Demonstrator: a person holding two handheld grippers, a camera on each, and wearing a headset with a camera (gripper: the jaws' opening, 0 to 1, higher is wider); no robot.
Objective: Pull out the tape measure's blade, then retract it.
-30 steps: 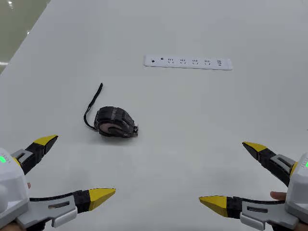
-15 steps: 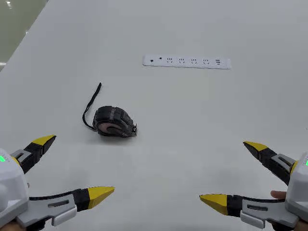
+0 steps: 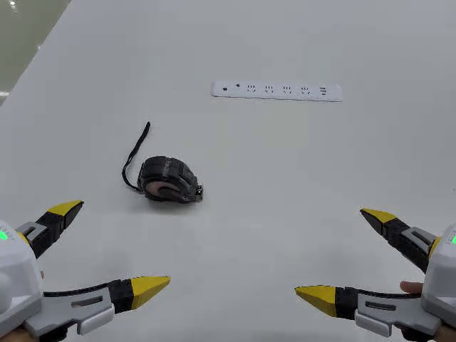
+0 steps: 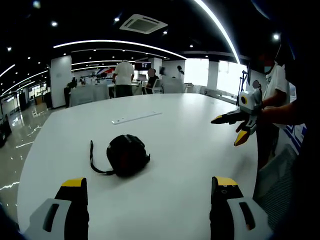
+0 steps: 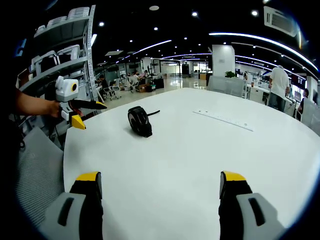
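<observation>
A black tape measure (image 3: pixel 169 181) with a black wrist strap (image 3: pixel 134 155) rests on the white table (image 3: pixel 256 164), blade wound in. It lies ahead of my left gripper (image 3: pixel 110 244), which is open near the front left edge, well short of it. The left gripper view has the tape measure (image 4: pixel 127 155) between and beyond its yellow-tipped jaws. My right gripper (image 3: pixel 345 252) is open at the front right, far from the tape measure (image 5: pixel 140 120). Nothing is held in either one.
A white power strip (image 3: pixel 276 91) lies flat at the far side of the table. Each gripper (image 4: pixel 239 121) appears across the table in the other's view (image 5: pixel 75 109). People and office furniture stand far behind.
</observation>
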